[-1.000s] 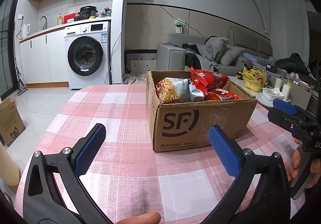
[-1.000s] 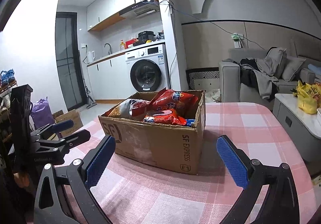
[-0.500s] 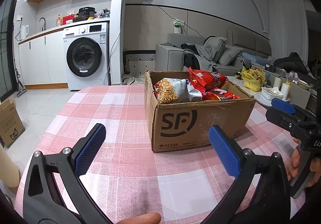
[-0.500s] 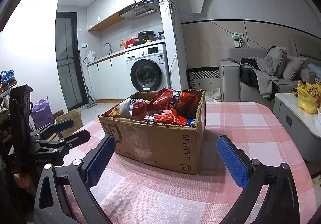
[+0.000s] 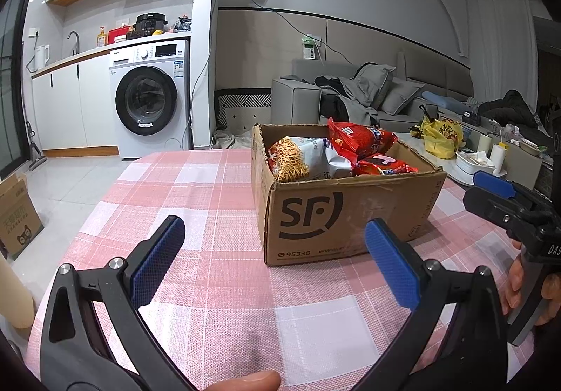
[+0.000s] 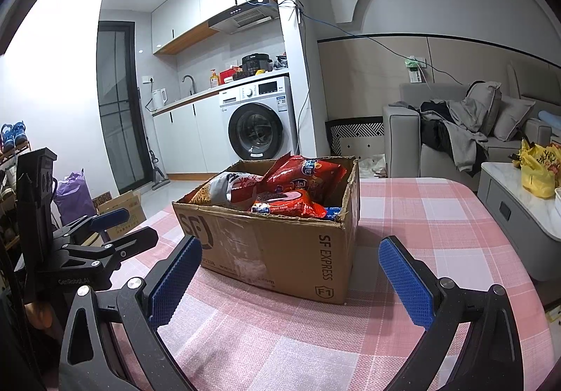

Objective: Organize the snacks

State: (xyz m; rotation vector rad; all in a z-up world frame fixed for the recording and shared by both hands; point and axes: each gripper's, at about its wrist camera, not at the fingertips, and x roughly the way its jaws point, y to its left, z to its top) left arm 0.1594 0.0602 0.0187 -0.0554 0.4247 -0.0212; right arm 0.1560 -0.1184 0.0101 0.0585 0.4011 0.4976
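Cardboard box [image 5: 345, 212] of snack bags [image 5: 361, 140] sits on the worktop [image 5: 210, 201] ahead of both wide-open, empty grippers, the left gripper [image 5: 273, 251] facing its logo side, the right gripper [image 6: 287, 279] its corner.

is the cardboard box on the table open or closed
Open. The cardboard box has no flaps over its top, and snack bags stick up above its rim in both wrist views.
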